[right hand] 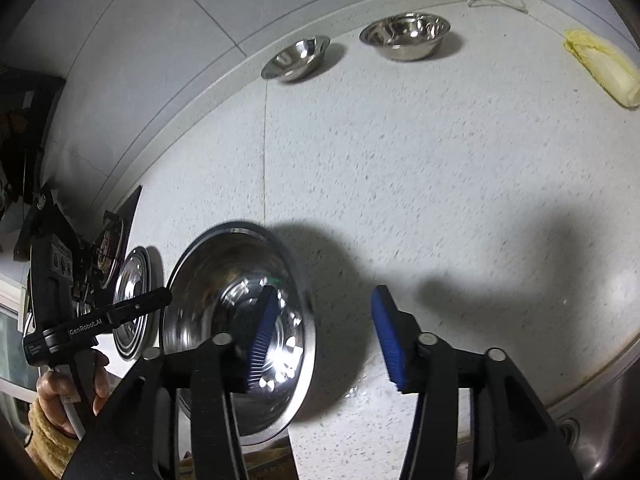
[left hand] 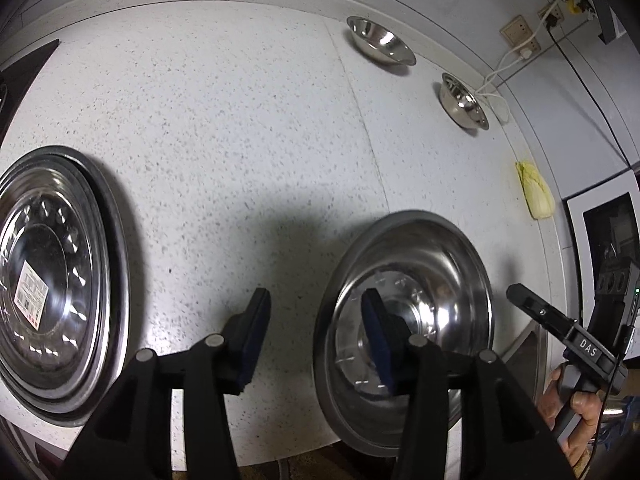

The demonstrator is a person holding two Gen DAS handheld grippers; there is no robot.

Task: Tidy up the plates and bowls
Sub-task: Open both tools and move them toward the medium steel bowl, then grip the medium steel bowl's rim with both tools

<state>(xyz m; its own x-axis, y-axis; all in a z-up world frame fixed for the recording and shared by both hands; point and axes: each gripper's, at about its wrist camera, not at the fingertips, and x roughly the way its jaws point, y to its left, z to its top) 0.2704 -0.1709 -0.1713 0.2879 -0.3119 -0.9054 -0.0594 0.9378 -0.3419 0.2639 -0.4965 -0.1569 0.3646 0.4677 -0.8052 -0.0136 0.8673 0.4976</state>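
At the counter's near edge lies a wide shiny stainless-steel plate point(left hand: 404, 320), thin, stiff, light and slippery; its raised rim looks the best hold. The left gripper point(left hand: 316, 332) straddles that rim, jaws spread, holding nothing. The right gripper point(right hand: 324, 336) hangs open just beside it. Left sits a stacked steel plate pile point(left hand: 52, 276); two small steel bowls point(right hand: 296, 58) point(right hand: 406, 36) stand far back.
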